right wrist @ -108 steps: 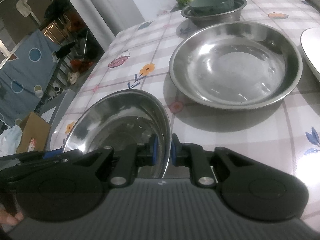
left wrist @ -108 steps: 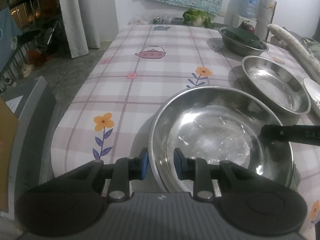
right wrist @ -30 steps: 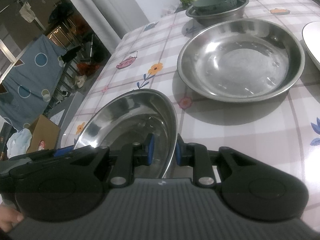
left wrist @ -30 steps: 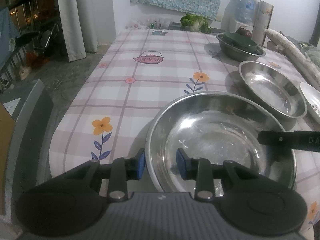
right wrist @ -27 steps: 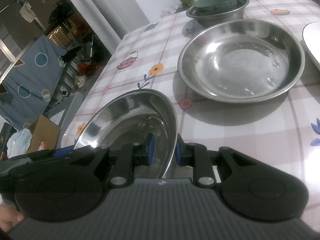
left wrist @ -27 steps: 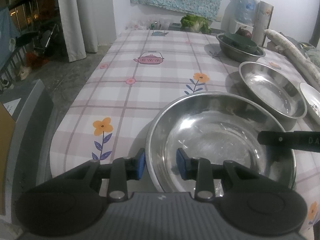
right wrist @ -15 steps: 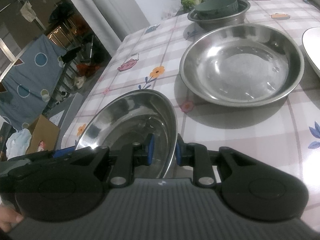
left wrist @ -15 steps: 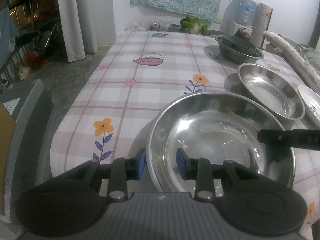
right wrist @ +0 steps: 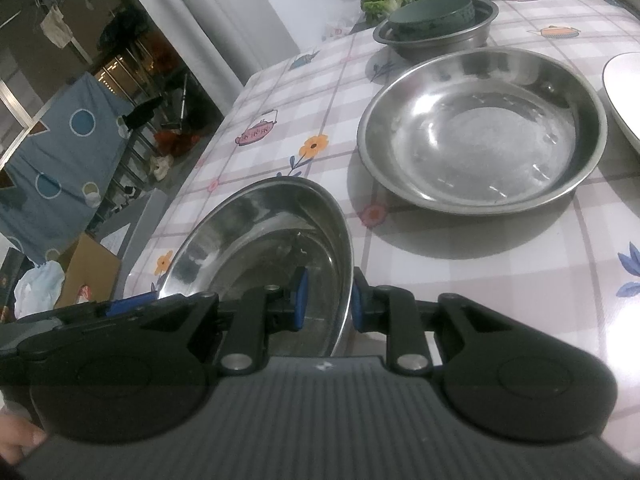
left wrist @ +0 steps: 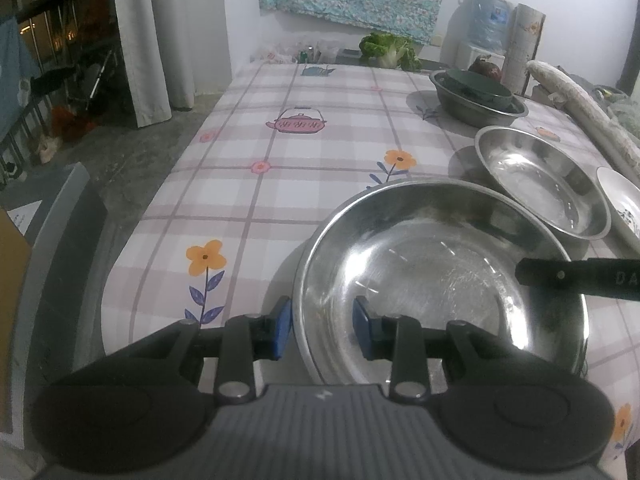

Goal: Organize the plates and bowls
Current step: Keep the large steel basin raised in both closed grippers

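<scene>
A large steel bowl (left wrist: 436, 264) is near the table's front edge; it also shows in the right wrist view (right wrist: 264, 248). My left gripper (left wrist: 322, 328) straddles its near-left rim with a wide gap, jaws apart. My right gripper (right wrist: 325, 300) straddles the bowl's right rim, jaws a little apart; whether the pads touch the rim is unclear. Its finger (left wrist: 580, 280) shows over the bowl in the left wrist view. A second steel bowl (right wrist: 480, 128) sits beyond, also in the left wrist view (left wrist: 540, 184).
A steel bowl holding a dark green bowl (left wrist: 478, 92) stands at the back right, also in the right wrist view (right wrist: 436, 24). A white plate (right wrist: 624, 92) lies at the right edge. A cabbage (left wrist: 388, 50) and water jug (left wrist: 486, 20) are behind the flowered tablecloth (left wrist: 280, 160).
Both views have risen and pulled back slightly. Since 3.6 s ago both grippers' jaws have widened a little around the bowl's rim.
</scene>
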